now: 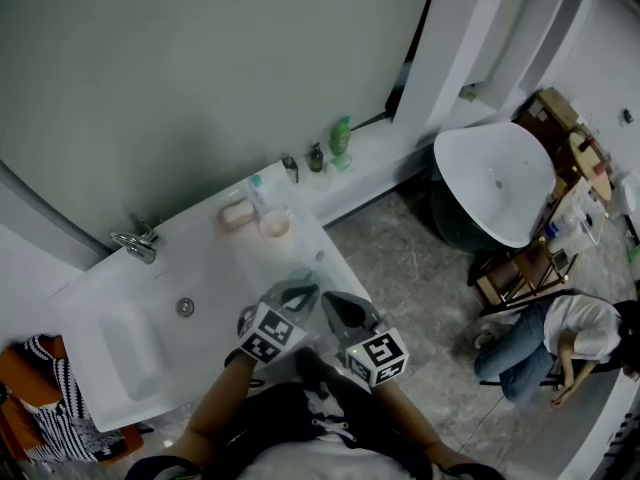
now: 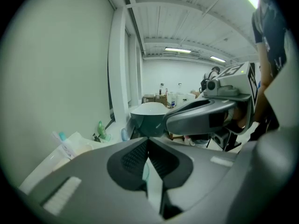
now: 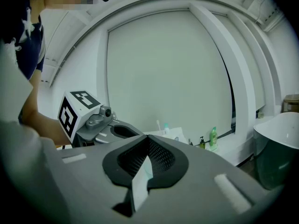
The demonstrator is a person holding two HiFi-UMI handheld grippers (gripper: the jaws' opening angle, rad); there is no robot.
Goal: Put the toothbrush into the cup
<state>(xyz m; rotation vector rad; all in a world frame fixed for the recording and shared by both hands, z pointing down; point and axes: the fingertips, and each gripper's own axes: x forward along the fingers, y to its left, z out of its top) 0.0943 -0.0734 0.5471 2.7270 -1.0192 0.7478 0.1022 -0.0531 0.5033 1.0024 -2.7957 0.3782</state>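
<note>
Left gripper [image 1: 303, 290] and right gripper [image 1: 329, 304] held side by side over sink [image 1: 215, 278] front edge; both seen pressed together, nothing pinched. Toothbrush [image 1: 258, 196] seen tilted at cup [image 1: 275, 225] near wall; inside or beside not discernible.

Dim, flat, greenish light. Ceiling tubes [image 2: 178, 50] glare in the left gripper view. Both gripper views bend towards dark round edges; left gripper [image 2: 148, 141] and right gripper [image 3: 148, 139] look soft up close.

Left tool [image 1: 299, 291] and right tool [image 1: 337, 308] side by side, jaws together.
</note>
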